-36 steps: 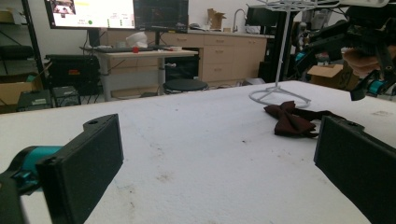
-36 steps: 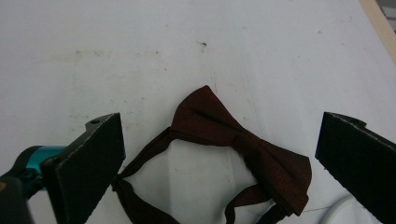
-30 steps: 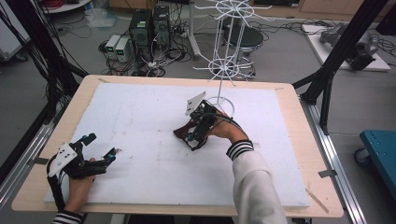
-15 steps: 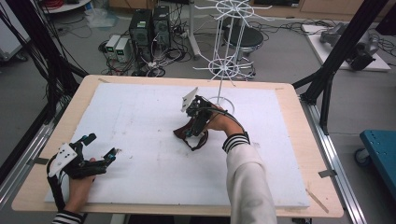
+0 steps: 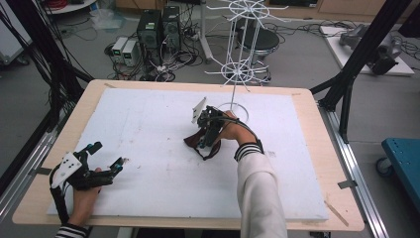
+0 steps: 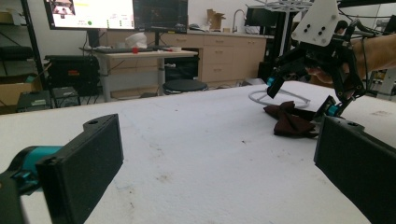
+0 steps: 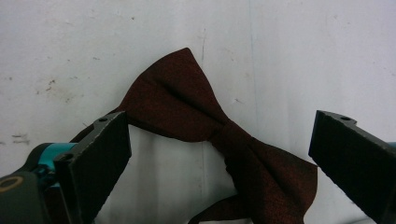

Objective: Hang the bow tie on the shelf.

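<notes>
**A:** Start close in. What is the left gripper (image 5: 101, 159) doing?

**B:** It rests low at the near left corner of the white table cover (image 5: 148, 188), jaws spread wide with only bare cover between them. In its own view the cloth lies far ahead and off to one side.

**A:** And the cloth itself?

**B:** A dark red bow tie (image 7: 210, 135), lying flat around the middle of the cover, a little toward the far side. The right gripper (image 5: 207, 131) hangs directly over it, pointing down.

**A:** So which hand is nearer?

**B:** The right, plainly. The left is well apart from it.

**A:** Are the right jaws on it yet?

**B:** No. In the right gripper view they stand spread, one either side of the bow tie. Its long axis runs diagonally between them, one wing up toward the left jaw, the other down toward the right jaw, with the narrow knot roughly midway.

**A:** Is it touching either jaw?

**B:** I can't say for sure; the left jaw overlaps the edge of one wing, but that may only be height above the cloth.

**A:** What would a pinch call for?

**B:** My guess: lower straight down and close across the knot.

**A:** Anything beyond?

**B:** The white wire rack (image 5: 237, 69) stands at the far edge, its ring base just behind the right hand.
</notes>
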